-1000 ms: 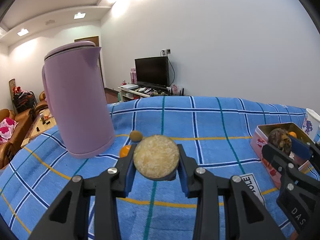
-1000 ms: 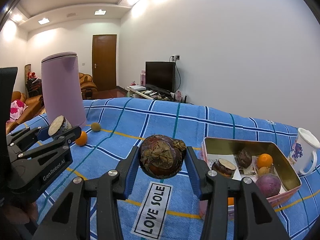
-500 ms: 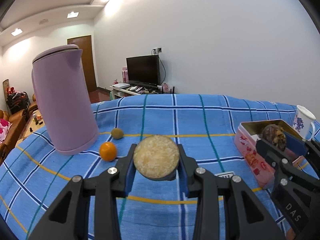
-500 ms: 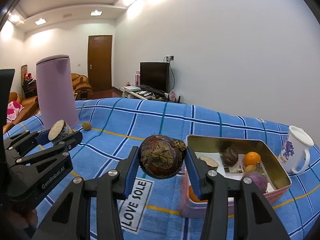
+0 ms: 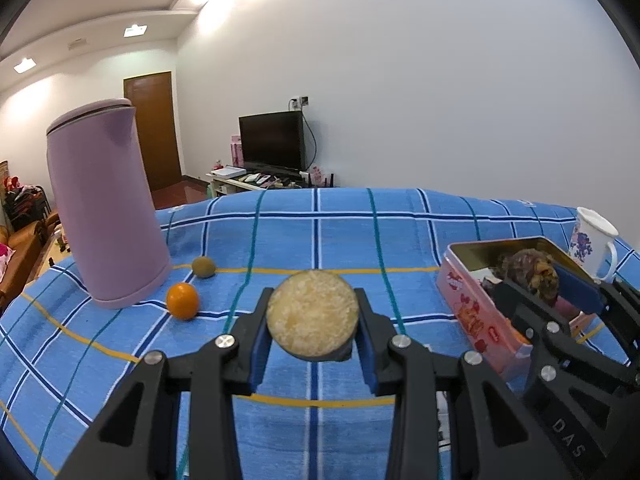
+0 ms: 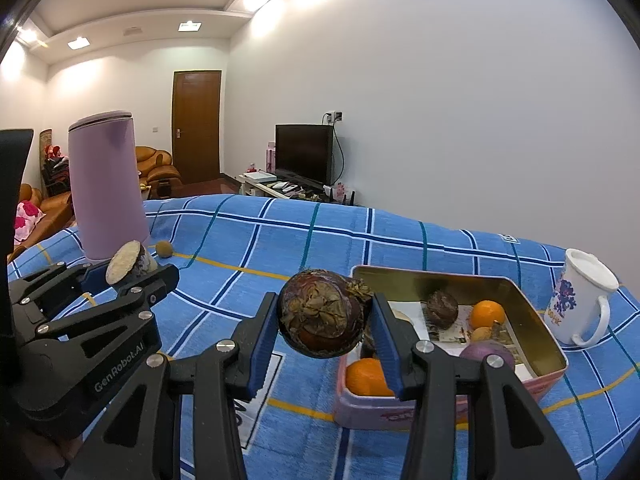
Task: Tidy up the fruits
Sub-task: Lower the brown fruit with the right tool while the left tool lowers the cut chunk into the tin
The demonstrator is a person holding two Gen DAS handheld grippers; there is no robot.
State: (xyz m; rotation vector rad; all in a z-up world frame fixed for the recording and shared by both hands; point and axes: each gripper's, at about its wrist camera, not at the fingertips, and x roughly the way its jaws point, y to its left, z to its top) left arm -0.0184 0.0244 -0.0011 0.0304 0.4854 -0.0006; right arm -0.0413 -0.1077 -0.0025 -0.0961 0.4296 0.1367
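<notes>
My left gripper (image 5: 313, 334) is shut on a cut fruit half (image 5: 312, 315) with a pale yellow face, held above the blue checked cloth. My right gripper (image 6: 325, 322) is shut on a dark brown mangosteen (image 6: 322, 312), held just left of the pink tin (image 6: 554, 346). The tin holds oranges (image 6: 486, 313), a dark fruit (image 6: 441, 309) and a purple fruit (image 6: 478, 350). In the left wrist view the tin (image 5: 466, 306) is at the right, with the right gripper (image 5: 532, 276) over it. A loose orange (image 5: 182, 301) and a small brown fruit (image 5: 203, 266) lie on the cloth.
A tall lilac kettle (image 5: 102, 208) stands at the left, close to the loose fruits. A white flowered mug (image 6: 580, 300) stands right of the tin. A "LOVE SOLE" label (image 6: 262, 376) lies on the cloth in front of the tin.
Both grippers have moved right toward the tin, each still holding its fruit. The kettle and loose fruits have shifted left in view; the tin is nearer.
</notes>
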